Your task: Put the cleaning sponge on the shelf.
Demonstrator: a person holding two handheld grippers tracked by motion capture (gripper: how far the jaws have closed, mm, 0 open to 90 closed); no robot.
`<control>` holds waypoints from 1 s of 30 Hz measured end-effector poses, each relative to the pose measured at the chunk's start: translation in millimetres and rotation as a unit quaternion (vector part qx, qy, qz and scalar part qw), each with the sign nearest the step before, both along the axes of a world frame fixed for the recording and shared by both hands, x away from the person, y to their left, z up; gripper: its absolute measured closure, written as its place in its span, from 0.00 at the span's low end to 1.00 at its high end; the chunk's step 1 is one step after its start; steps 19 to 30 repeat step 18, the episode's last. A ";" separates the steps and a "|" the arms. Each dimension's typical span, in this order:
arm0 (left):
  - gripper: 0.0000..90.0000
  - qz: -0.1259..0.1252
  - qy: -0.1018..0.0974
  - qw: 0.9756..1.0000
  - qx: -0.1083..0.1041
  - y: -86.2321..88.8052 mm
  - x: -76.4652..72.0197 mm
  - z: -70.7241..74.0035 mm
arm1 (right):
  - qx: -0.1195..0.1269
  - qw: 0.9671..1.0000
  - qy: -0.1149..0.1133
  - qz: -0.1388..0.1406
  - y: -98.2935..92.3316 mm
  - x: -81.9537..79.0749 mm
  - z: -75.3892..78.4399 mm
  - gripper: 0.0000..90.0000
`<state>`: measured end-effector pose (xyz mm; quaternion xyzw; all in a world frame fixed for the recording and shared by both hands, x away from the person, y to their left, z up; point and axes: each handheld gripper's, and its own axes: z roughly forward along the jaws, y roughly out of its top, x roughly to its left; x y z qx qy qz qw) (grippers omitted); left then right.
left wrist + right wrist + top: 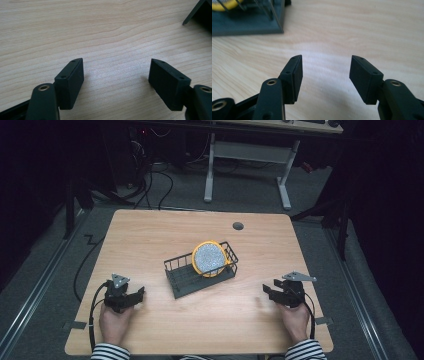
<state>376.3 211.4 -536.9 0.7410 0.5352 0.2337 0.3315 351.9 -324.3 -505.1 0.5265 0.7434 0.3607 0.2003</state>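
Note:
A dark wire basket [176, 279] sits at the middle of the wooden table [150, 235]. A round plate [209, 258] with a yellow rim and speckled grey face leans on edge in the basket's right end. My left gripper [139, 294] rests near the table's front left, held by a hand, open with nothing between its jaws [116, 72]. My right gripper [266, 291] rests near the front right, also open and empty [325, 68]. A corner of the basket [249, 25] and a bit of the yellow rim [223, 6] show at the top left of the right gripper view.
A round cable hole [238, 226] lies near the table's far edge. Behind the table stand a white desk frame [247, 165] and loose cables [155, 180] on the floor. A basket corner [200, 12] shows at the left gripper view's top right.

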 end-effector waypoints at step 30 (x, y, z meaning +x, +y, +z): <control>0.32 0.001 0.000 1.000 0.000 -0.1 -0.3 0.0 | -0.053 0.998 -0.003 -0.027 6.9 -9.2 -25.3 0.43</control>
